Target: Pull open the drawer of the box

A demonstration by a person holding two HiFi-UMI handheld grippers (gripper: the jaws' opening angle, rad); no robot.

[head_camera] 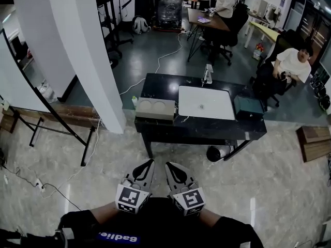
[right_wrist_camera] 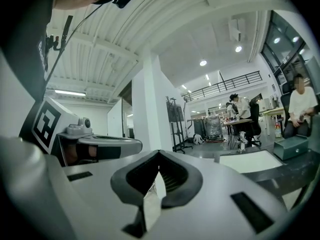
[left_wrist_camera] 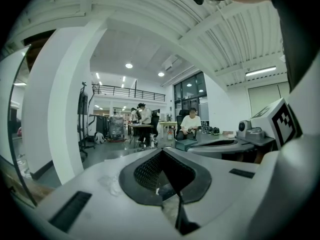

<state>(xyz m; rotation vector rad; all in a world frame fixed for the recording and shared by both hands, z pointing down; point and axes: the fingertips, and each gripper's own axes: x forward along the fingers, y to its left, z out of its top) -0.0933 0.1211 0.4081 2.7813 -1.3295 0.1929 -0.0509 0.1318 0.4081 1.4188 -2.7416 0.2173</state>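
A black table [head_camera: 196, 129] stands ahead of me in the head view. On its left end lies a flat grey box [head_camera: 155, 109] with two round hollows on top. A dark green box [head_camera: 248, 107] sits on the right end, and it also shows far off as the green box [left_wrist_camera: 187, 144] and the green box [right_wrist_camera: 294, 146] in the gripper views. I cannot make out a drawer front on either box. My left gripper [head_camera: 148, 164] and right gripper [head_camera: 169, 166] are held close to my body, well short of the table. Both have their jaws together with nothing between them.
A white mat [head_camera: 206, 102] covers the table's middle. A wide white pillar [head_camera: 77, 45] rises at the left, with a black metal frame [head_camera: 57, 118] leaning beside it. A person [head_camera: 292, 63] sits at the right behind the table. A dark round object [head_camera: 213, 153] lies under the table.
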